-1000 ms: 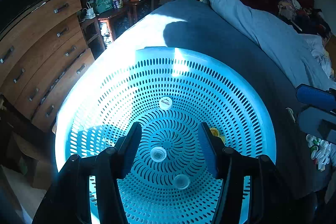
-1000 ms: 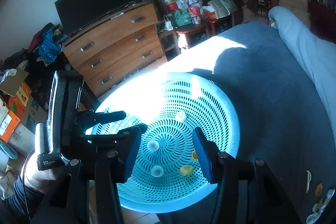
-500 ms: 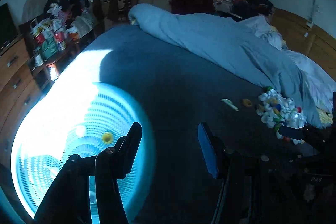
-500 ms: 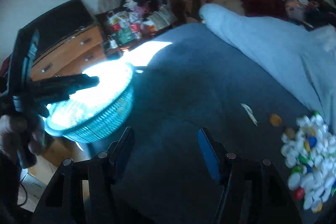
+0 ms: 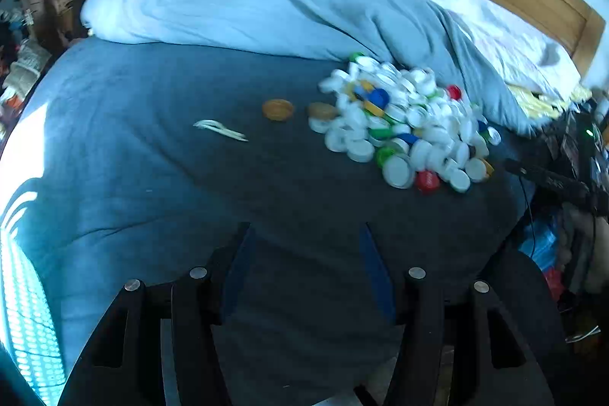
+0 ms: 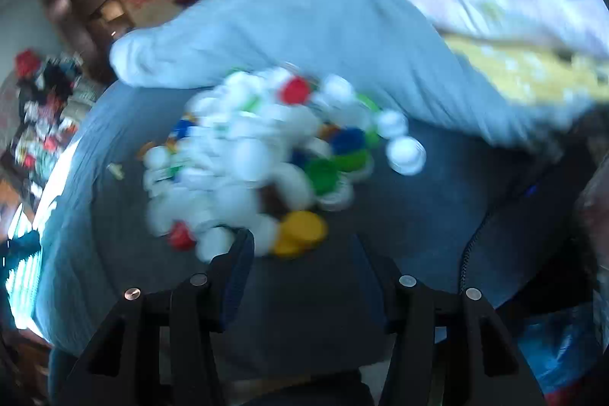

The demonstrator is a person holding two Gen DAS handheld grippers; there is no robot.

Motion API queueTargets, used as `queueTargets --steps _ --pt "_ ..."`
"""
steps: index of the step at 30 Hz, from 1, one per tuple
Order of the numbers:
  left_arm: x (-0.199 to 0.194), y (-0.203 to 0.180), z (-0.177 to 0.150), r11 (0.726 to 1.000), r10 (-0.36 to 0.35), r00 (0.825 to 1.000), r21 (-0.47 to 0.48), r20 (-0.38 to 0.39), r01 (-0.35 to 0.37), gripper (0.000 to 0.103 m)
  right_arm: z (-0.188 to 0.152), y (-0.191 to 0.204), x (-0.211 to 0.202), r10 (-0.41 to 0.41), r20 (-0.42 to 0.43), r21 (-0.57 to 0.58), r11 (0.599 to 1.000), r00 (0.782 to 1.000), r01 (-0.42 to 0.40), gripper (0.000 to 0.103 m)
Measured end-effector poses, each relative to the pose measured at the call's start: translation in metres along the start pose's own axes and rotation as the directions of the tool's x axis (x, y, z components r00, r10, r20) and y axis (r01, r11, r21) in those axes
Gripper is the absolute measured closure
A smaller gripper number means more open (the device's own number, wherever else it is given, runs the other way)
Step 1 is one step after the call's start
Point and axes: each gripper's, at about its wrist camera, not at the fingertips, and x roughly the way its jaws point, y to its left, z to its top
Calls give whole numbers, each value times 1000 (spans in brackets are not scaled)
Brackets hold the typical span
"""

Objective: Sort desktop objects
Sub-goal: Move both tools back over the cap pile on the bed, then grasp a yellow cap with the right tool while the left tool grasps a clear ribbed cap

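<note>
Dark blue bedspread [image 5: 152,147], bottle-cap pile [image 5: 403,124], rumpled duvet [image 5: 266,14], both hand-held grippers gaping, nothing gripped

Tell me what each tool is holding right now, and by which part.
Nothing is held. The left tool stands open over the bare dark grey bedspread. The right tool, jaws just closing, is empty beside the heap of plastic bottle caps.

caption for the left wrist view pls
Empty left gripper faces a bottle cap pile on a dark blanket.
</note>
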Motion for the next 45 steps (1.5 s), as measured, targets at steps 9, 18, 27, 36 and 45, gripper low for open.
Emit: queueTargets --steps 9,18,27,36,45 --pt "28 -51 8 996 -47 998 74 -29 49 52 4 -13 38 66 -21 10 998 998 -66 62" --pt "81 -120 17 956 -245 967 148 -72 254 52 -12 -13 3 83 29 26 996 996 -84 71" --pt "106 -91 9 989 -137 984 64 113 130 54 -32 -3 -10 152 7 35 988 988 -152 70" --pt "136 -90 21 987 -121 989 114 87 111 54 -38 6 9 166 -55 21 986 985 -165 70" --pt "152 -86 29 992 -101 993 86 61 96 72 -40 4 14 169 -76 16 986 983 -168 70"
